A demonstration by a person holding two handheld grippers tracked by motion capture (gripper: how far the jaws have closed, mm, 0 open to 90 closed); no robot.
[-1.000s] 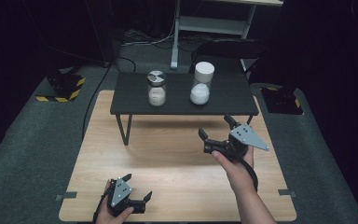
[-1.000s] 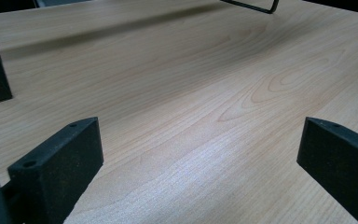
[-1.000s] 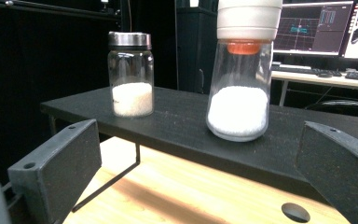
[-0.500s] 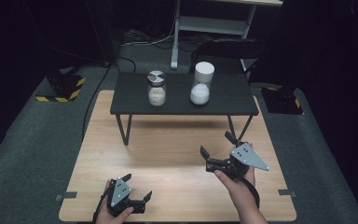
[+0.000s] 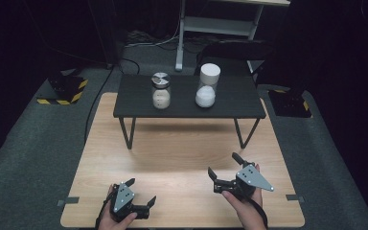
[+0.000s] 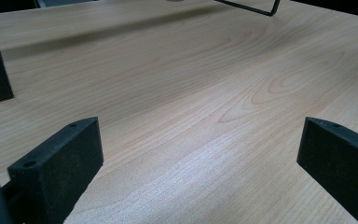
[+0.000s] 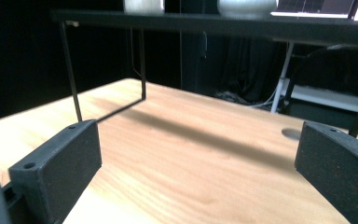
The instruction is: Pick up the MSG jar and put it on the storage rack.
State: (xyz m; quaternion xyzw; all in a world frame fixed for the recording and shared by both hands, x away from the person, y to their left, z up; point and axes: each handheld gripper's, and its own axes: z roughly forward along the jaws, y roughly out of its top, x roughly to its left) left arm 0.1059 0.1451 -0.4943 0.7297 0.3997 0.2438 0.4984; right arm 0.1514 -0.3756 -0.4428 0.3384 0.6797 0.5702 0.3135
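- High view: left gripper (image 5: 141, 194) and right gripper (image 5: 225, 171) rest near the wooden surface's (image 5: 172, 148) near edge, jaws spread, empty.
- Jar (image 5: 161, 91) and white hourglass (image 5: 207, 85) stand far ahead on the black stand (image 5: 230, 98); the right gripper is nearer.

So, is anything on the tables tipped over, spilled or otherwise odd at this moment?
Nothing stands out. The jar with the metal lid and the white hourglass-shaped container stand upright and apart on the black shelf. No spill shows on the wooden table. Both tongs, left and right, are open and hold nothing.
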